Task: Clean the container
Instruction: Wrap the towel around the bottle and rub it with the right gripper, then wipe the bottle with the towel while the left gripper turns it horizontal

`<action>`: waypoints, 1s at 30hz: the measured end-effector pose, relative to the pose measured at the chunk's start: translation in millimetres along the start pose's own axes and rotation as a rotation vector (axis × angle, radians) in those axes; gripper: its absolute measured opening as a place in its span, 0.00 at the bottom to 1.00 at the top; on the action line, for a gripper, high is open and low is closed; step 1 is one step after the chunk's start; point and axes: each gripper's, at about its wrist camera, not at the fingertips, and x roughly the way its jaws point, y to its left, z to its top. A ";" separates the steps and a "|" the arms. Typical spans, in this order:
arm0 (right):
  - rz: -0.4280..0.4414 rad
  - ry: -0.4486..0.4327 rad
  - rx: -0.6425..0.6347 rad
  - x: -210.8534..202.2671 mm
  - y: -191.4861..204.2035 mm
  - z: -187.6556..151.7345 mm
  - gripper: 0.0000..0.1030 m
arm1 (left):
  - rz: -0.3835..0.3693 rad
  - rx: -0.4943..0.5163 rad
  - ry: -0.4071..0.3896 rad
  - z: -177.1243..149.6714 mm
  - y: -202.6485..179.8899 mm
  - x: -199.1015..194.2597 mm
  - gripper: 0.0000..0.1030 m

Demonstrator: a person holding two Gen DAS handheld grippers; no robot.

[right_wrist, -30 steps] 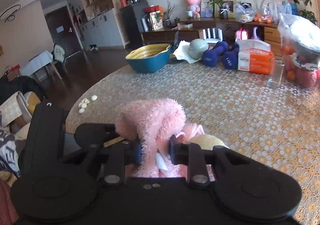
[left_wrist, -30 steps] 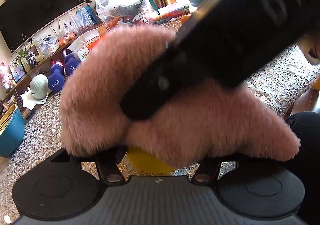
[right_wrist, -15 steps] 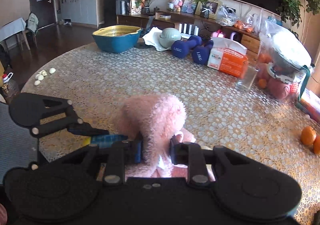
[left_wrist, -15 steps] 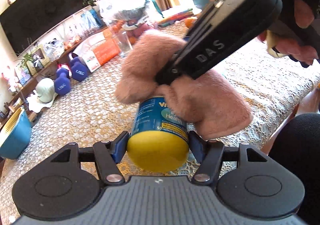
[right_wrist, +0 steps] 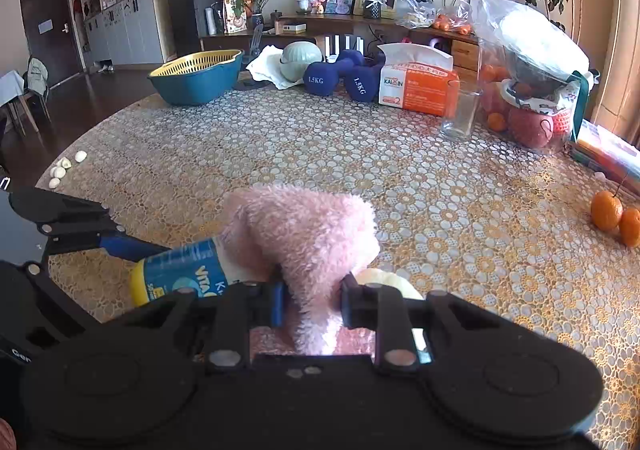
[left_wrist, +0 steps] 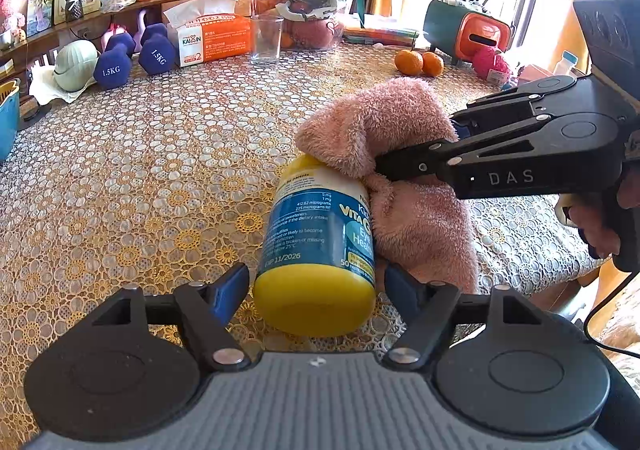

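A vitamin bottle (left_wrist: 316, 234) with a blue label and yellow cap lies between the fingers of my left gripper (left_wrist: 316, 274), cap toward the camera. A thin gap shows on each side of it, so this gripper stands open. My right gripper (left_wrist: 416, 145) comes in from the right, shut on a fluffy pink cloth (left_wrist: 400, 121) that presses on the bottle's far end and right side. In the right wrist view the cloth (right_wrist: 308, 230) bulges out of my right gripper (right_wrist: 312, 290). There the bottle (right_wrist: 180, 274) pokes out to the cloth's left, with one left gripper finger (right_wrist: 128, 246) beside it.
The lace-covered table (left_wrist: 140, 169) carries a drinking glass (left_wrist: 266, 39), an orange tissue box (left_wrist: 212, 37), blue dumbbells (left_wrist: 132, 57), a bagged fruit basket (left_wrist: 304, 9) and two oranges (left_wrist: 418, 61) along its far side. A blue basin (right_wrist: 196, 77) stands at the far left. A hand (left_wrist: 596, 226) grips the right tool.
The pink cloth has slid off the bottle's near side toward its far end and right. The left jaws have widened slightly off the bottle. Both cameras have swung to a lower, flatter view.
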 end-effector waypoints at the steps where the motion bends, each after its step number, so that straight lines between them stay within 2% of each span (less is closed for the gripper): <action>1: -0.006 0.001 0.000 -0.7 -1.0 0.1 0.25 | 0.013 0.013 0.005 -0.7 -1.6 1.1 0.62; 6: -0.007 -0.039 -0.003 -22.0 -1.2 12.7 0.24 | 0.083 0.135 -0.020 -2.7 -20.1 0.2 0.61; 10: 0.104 -0.085 -0.037 -40.6 14.0 28.2 0.24 | 0.163 0.325 -0.058 -6.5 -43.9 -2.2 0.61; 12: 0.184 -0.081 -0.060 -43.1 25.0 33.5 0.24 | 0.202 0.426 -0.073 -11.4 -55.4 -1.4 0.61; 14: 0.228 -0.062 -0.091 -39.3 37.6 35.9 0.24 | 0.217 0.475 -0.080 -13.7 -61.2 -1.0 0.61; 17: 0.221 -0.019 -0.159 -25.0 54.8 33.3 0.24 | 0.218 0.480 -0.068 -15.2 -61.0 1.5 0.61; 21: 0.196 -0.001 -0.179 -10.7 53.1 37.4 0.25 | 0.216 0.495 -0.076 -15.1 -61.0 0.8 0.61; 27: 0.100 0.010 -0.154 8.4 23.4 42.5 0.25 | 0.210 0.515 -0.090 -10.9 -61.6 0.1 0.61; 30: 0.080 0.008 -0.075 12.6 1.5 38.0 0.26 | 0.191 0.461 -0.081 -5.1 -56.2 0.7 0.63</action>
